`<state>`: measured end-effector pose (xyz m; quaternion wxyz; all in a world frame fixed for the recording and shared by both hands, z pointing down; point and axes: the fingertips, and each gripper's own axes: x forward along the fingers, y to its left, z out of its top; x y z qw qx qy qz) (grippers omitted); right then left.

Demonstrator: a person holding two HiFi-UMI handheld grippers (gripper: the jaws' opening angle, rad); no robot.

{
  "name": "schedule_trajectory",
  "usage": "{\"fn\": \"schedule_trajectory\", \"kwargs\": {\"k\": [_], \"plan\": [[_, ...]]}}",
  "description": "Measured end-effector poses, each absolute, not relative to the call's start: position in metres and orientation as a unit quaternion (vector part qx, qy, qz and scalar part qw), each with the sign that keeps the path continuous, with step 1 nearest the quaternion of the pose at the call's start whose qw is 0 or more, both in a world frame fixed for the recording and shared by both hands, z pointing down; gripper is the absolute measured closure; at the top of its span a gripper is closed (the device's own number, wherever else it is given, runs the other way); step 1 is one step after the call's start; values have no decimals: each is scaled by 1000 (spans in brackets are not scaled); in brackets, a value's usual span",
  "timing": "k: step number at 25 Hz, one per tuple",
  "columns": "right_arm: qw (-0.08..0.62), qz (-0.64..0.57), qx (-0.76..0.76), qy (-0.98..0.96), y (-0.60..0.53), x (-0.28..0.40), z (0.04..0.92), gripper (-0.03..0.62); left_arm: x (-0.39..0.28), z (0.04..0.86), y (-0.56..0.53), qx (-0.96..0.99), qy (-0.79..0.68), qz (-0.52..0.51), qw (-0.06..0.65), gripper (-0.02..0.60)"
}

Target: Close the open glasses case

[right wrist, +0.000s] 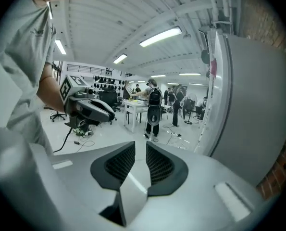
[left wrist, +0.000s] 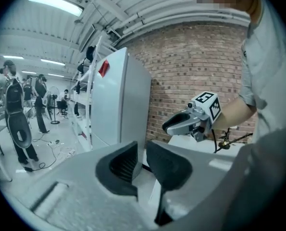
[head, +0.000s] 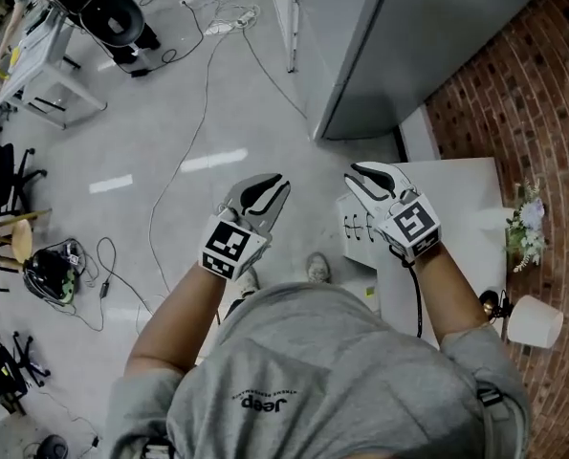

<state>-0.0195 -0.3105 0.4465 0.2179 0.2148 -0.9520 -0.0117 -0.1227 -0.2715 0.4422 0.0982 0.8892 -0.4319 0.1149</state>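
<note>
The glasses case (head: 357, 229) lies beneath the right gripper (head: 359, 178) — untouched.

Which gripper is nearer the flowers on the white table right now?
Right. The right gripper hovers over the white table's left part, with the flowers at its far edge. The left gripper hangs over the floor, off the table.
</note>
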Motion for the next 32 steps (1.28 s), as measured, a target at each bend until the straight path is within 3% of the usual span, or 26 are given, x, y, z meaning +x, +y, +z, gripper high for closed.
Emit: {"fn": "schedule_trajectory", "kwargs": {"k": [5, 15, 32], "plan": [[150, 32, 215, -964, -304, -95, 404, 585, -210, 406, -257, 859, -497, 60, 105, 580], [110, 82, 186, -973, -289, -191, 375, 585, -332, 367, -221, 810, -568, -9, 143, 584], [117, 90, 179, -973, -289, -199, 382, 585, -343, 359, -209, 805, -579, -6, 131, 584]]}}
